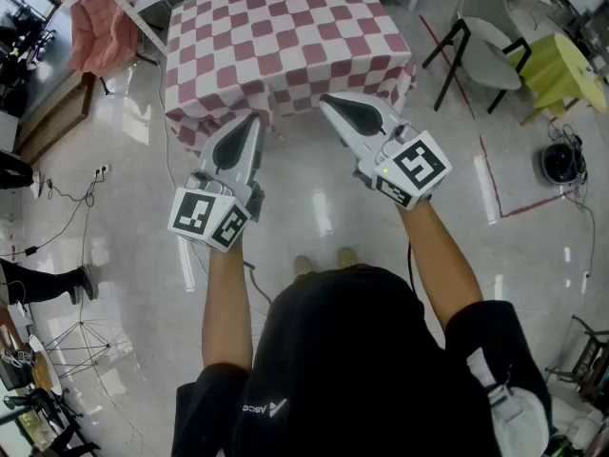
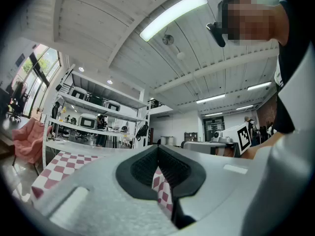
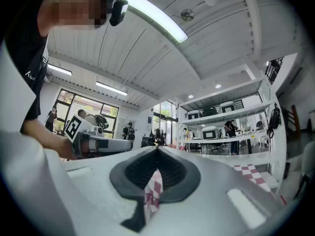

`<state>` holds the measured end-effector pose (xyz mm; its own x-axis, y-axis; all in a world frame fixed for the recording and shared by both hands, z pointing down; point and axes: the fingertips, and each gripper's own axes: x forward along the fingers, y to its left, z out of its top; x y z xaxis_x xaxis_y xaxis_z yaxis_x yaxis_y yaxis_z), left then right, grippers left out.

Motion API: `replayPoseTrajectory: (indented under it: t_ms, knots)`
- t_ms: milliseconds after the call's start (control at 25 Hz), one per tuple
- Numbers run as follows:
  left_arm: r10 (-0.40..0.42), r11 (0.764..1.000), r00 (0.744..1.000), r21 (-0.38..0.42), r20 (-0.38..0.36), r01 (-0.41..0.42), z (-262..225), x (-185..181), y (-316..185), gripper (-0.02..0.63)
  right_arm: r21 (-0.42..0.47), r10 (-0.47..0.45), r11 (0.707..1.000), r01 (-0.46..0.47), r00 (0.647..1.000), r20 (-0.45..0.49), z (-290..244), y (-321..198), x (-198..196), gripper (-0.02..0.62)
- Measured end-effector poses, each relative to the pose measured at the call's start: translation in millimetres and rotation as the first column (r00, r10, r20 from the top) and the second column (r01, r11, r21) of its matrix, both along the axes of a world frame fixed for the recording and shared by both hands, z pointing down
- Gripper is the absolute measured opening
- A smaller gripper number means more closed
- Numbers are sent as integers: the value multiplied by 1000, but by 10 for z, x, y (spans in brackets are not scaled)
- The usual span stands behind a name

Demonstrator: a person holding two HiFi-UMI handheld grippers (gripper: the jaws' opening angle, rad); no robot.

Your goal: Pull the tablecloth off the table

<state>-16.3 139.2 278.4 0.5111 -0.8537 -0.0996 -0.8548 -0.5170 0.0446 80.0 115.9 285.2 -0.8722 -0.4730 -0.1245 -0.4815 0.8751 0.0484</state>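
Observation:
A red-and-white checked tablecloth (image 1: 285,41) covers a small table in the upper middle of the head view and hangs over its near edge. My left gripper (image 1: 255,118) is shut on the cloth's near hem toward the left. My right gripper (image 1: 324,103) is shut on the same hem, a little to the right. In the left gripper view a fold of the tablecloth (image 2: 161,186) is pinched between the black pads (image 2: 142,168), with the left gripper (image 2: 158,151) closed tight. In the right gripper view the tablecloth (image 3: 153,193) hangs out of the closed right gripper (image 3: 157,154).
A grey chair (image 1: 481,41) and a yellow-green seat (image 1: 557,69) stand right of the table. A pink cloth (image 1: 100,31) hangs at the left by shelving. Cables (image 1: 67,203) and a tripod (image 1: 81,336) lie on the glossy floor at left, red tape lines (image 1: 490,188) at right.

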Motion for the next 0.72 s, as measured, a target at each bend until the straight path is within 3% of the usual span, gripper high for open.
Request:
replayPoseTrajectory:
  t_ms: [720]
  knots:
    - [-84, 996, 996, 8, 1, 84, 26, 316, -254, 9, 6, -26, 1000, 26, 999, 20, 60, -245, 525, 3]
